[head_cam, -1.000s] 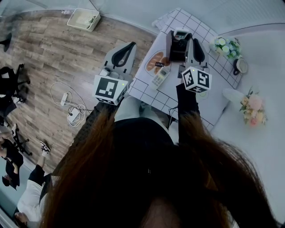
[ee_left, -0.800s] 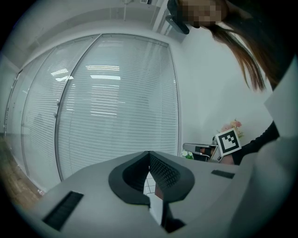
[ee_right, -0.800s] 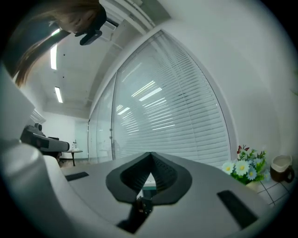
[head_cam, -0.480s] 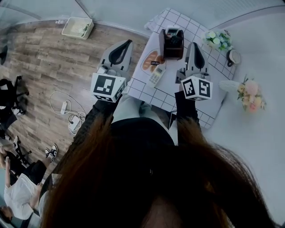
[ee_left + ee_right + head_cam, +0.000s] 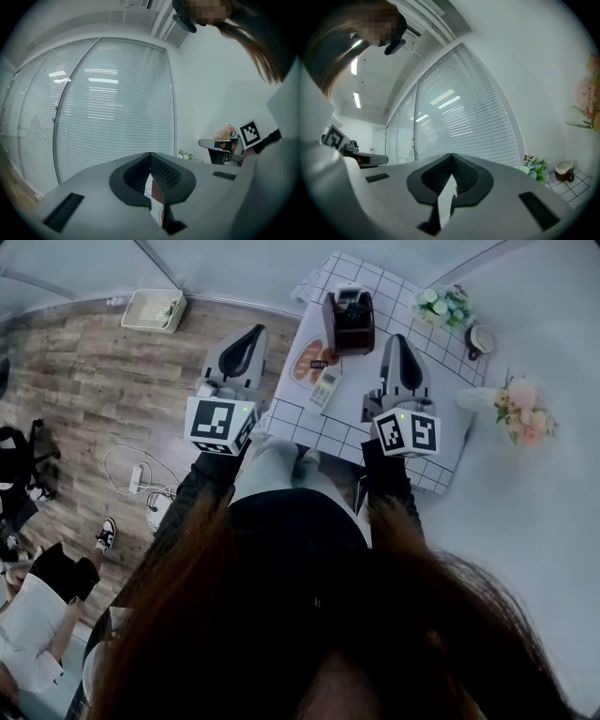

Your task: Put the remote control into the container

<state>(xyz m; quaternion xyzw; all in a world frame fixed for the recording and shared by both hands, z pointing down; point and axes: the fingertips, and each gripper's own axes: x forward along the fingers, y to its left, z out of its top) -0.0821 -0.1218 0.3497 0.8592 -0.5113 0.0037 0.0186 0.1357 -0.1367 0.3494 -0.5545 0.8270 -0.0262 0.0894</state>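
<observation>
On the table with the checked cloth [image 5: 412, 460] stands a dark container [image 5: 349, 324]; the top of a pale remote [image 5: 349, 297] sticks out of it. A second pale remote control [image 5: 323, 390] lies flat on the cloth nearer me. My right gripper [image 5: 396, 337] hovers over the table to the right of the container, apart from it, jaws shut and empty [image 5: 451, 155]. Off the table's left edge my left gripper [image 5: 258, 330] hangs above the floor, also shut with nothing in it [image 5: 150, 153].
An orange oval packet [image 5: 312, 362] lies beside the flat remote. Small flowers [image 5: 443, 306], a cup [image 5: 479, 339] and a pink bouquet [image 5: 523, 412] stand at the table's right. A white basket [image 5: 153, 308] and cables [image 5: 141, 479] lie on the wooden floor; a person sits at lower left.
My right gripper has drawn back from the container towards me and to the right. The left gripper has kept its place beside the table.
</observation>
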